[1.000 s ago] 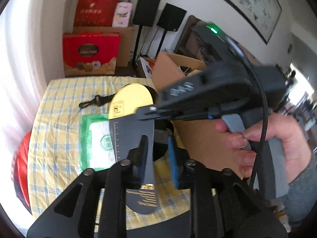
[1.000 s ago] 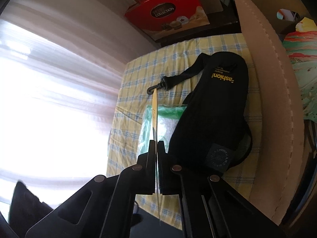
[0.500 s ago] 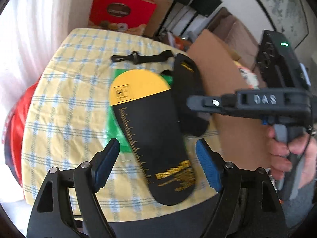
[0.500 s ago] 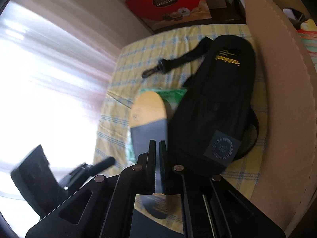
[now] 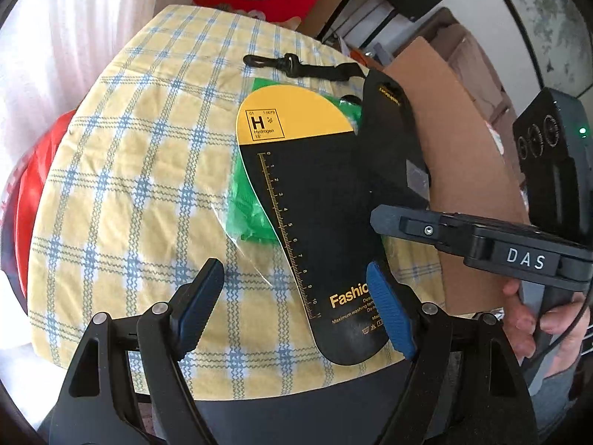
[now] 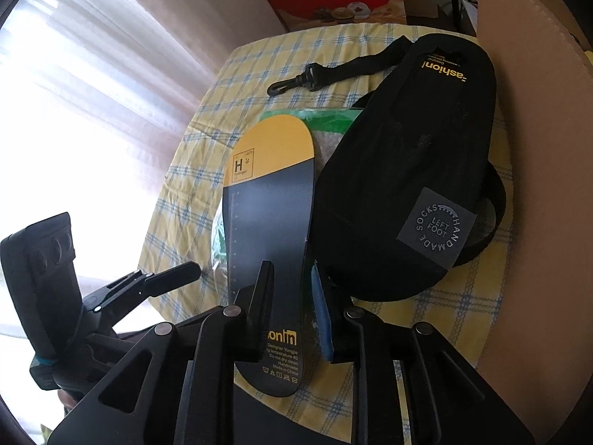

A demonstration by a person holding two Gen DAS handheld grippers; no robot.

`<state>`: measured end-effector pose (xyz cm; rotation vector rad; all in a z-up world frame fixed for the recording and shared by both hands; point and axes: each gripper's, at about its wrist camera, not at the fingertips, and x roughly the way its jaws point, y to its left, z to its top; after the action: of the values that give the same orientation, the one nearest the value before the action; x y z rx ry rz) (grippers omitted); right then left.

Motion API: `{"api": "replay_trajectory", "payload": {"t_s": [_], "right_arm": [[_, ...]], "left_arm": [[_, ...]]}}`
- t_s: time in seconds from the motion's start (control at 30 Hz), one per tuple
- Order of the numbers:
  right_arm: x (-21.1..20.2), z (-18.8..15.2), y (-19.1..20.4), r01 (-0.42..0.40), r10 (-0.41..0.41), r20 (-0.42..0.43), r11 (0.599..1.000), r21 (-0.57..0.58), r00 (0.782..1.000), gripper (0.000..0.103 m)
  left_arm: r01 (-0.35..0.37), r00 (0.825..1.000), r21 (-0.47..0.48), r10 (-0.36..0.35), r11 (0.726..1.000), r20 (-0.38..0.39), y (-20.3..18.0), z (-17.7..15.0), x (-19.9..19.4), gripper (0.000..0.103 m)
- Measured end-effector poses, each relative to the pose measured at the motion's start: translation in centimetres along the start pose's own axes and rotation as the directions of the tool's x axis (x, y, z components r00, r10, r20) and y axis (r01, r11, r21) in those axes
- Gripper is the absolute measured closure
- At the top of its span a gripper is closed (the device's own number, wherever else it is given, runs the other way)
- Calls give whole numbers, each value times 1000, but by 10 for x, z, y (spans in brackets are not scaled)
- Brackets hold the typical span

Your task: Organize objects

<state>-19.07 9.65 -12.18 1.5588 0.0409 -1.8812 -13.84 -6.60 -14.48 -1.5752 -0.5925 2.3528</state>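
Yellow-and-blue checked cloth covers the table (image 5: 122, 185), and on it, at centre frame in the left wrist view, lies a flat black insole card (image 5: 318, 215) with a yellow toe end marked "H Hydrogen" and a printed ruler along one edge. It rests partly over a green plastic packet (image 5: 248, 211) and just beside a black sock bag (image 6: 404, 170), whose grey patch reads "HANDMADE SOCKS LEFT FOOT". A black strap with a clip (image 5: 281, 65) lies toward the top of the frame. At right stands a brown cardboard flap (image 5: 456, 141). The left gripper (image 5: 296, 304) is spread wide at the bottom of the frame, grasping nothing. The right gripper (image 6: 292, 300) has its fingers parted on either side of the card's near end, released from it.
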Motion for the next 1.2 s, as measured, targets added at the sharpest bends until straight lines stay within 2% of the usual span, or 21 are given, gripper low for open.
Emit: {"api": "replay_trajectory", "payload": {"t_s": [0.23, 0.37, 0.4, 0.47, 0.53, 0.57, 0.73, 0.93, 1.03, 1.2], "right_arm": [[6, -6, 0, -17, 16, -16, 1000, -13, 1000, 80], [11, -9, 1, -56, 55, -26, 998, -11, 998, 80], [12, -10, 2, -65, 65, -29, 998, -10, 997, 80], [14, -9, 4, -82, 82, -37, 997, -2, 996, 86], [15, -10, 6, -92, 92, -37, 996, 2, 995, 89], [15, -10, 7, -94, 94, -34, 996, 2, 995, 90], [6, -11, 13, -105, 105, -10, 994, -6, 994, 91], [-23, -10, 19, -124, 125, 39, 992, -26, 991, 91], [-47, -8, 23, -119, 122, 86, 992, -48, 989, 91], [-96, -8, 21, -90, 102, 184, 993, -72, 978, 91]], "left_arm": [[-10, 1000, 13, 10, 1000, 0, -4, -1, 5, 27], [-2, 1000, 21, 2, 1000, -2, -6, 0, 9, 29], [3, 1000, 23, -3, 1000, -3, -7, 0, 10, 35], [6, 1000, 26, -6, 1000, -11, -9, 0, 11, 48], [-6, 1000, 31, 6, 999, -8, -9, -1, 11, 54], [-6, 1000, 31, 7, 1000, -7, -8, -1, 11, 61], [29, 1000, 2, -29, 1000, 11, -1, -1, 1, 70], [34, 997, 28, -36, 999, 75, -17, 6, -28, 72], [30, 993, 61, -36, 998, 108, -33, 10, -43, 72], [67, 985, 118, -84, 991, 150, -67, 22, -63, 72]]}}
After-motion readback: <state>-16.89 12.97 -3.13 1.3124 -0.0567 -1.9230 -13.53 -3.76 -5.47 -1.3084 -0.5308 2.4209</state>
